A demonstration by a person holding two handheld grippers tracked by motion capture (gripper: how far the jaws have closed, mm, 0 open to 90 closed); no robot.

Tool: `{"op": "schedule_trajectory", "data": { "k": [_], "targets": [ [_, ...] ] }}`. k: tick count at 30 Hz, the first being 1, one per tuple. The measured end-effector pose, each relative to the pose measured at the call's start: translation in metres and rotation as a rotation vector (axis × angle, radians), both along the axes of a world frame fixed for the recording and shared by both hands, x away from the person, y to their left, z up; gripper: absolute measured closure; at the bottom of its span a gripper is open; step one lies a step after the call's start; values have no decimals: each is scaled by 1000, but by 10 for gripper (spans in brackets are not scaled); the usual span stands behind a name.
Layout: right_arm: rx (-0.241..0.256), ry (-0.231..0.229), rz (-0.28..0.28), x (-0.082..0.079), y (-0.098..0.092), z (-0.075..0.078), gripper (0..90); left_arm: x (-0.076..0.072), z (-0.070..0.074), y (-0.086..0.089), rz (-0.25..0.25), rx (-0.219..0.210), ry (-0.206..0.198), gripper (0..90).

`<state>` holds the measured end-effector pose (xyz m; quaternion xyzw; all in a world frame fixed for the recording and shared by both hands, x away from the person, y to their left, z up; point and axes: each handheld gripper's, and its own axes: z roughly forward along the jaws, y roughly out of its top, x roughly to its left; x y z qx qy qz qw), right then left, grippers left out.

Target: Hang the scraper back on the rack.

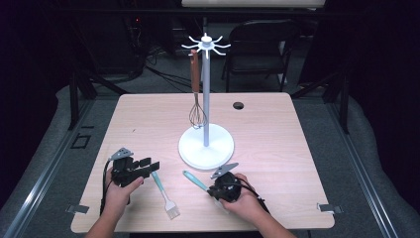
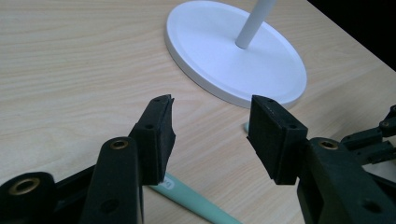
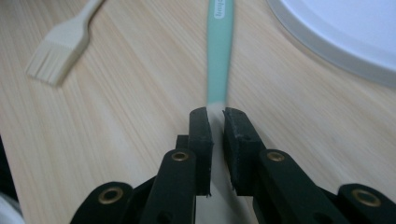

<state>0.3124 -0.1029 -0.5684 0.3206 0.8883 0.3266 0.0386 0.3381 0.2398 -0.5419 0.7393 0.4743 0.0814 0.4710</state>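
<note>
Your right tool (image 1: 216, 189) was clamped on a teal-handled utensil (image 1: 194, 180), lower centre of frame, its head hidden. Left tool (image 1: 148, 166) gaped wide, empty, over the brush (image 1: 165, 196). Rack base (image 1: 206, 144) sat close behind.

From high at the desk's (image 1: 148, 114) six o'clock edge we look forward and down. Each tool camera rides low and close over the wood; all three views share the white stand base (image 1: 206, 146) at centre.
</note>
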Motion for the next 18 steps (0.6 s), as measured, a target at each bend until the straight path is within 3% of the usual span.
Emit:
{"op": "schedule_trajectory", "data": {
  "k": [5,8,15,18],
  "targets": [
    [-12,21,-5,-7,-25,2,819,-1,-2,-7,-5,2,0,500],
    [-36,10,7,-10,-28,3,819,-1,-2,-11,-12,4,-2,500],
    [-17,28,0,-9,-32,2,811,1,-3,-23,-39,32,-3,499],
    [-10,16,-12,-11,-32,0,786,0,-3,-30,-59,38,-6,497]
  ]
}}
